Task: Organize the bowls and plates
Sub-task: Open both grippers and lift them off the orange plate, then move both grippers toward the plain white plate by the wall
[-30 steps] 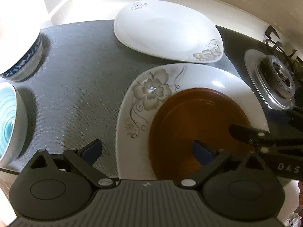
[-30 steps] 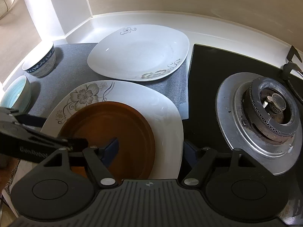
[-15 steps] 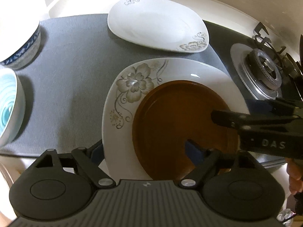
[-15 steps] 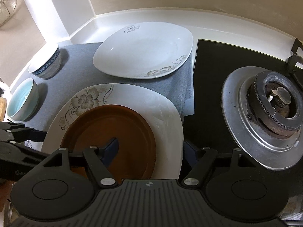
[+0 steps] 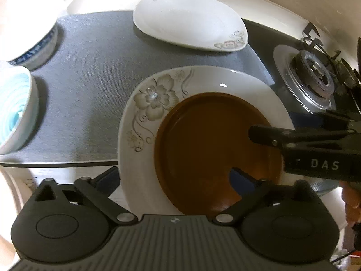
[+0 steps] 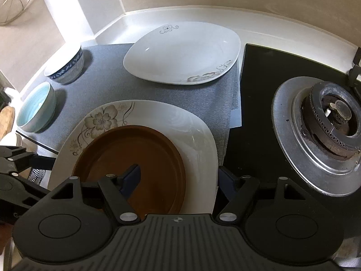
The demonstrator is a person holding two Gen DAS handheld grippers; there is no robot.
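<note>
A brown plate lies in a white flowered plate that hangs over the counter's front edge. My left gripper straddles the flowered plate's left rim, jaws wide, not closed on it. My right gripper straddles its right rim the same way, one finger over the brown plate. A second white plate lies farther back. A blue-patterned bowl and a light-blue bowl stand at the left.
The dishes rest on a grey mat. A gas burner on a black hob is at the right. A white wall and backsplash run behind. A wire strainer hangs far left.
Both grippers and the stacked plates have drawn back toward the counter's front edge; the flowered plate now overhangs the mat's edge. Jaw openings look unchanged.
</note>
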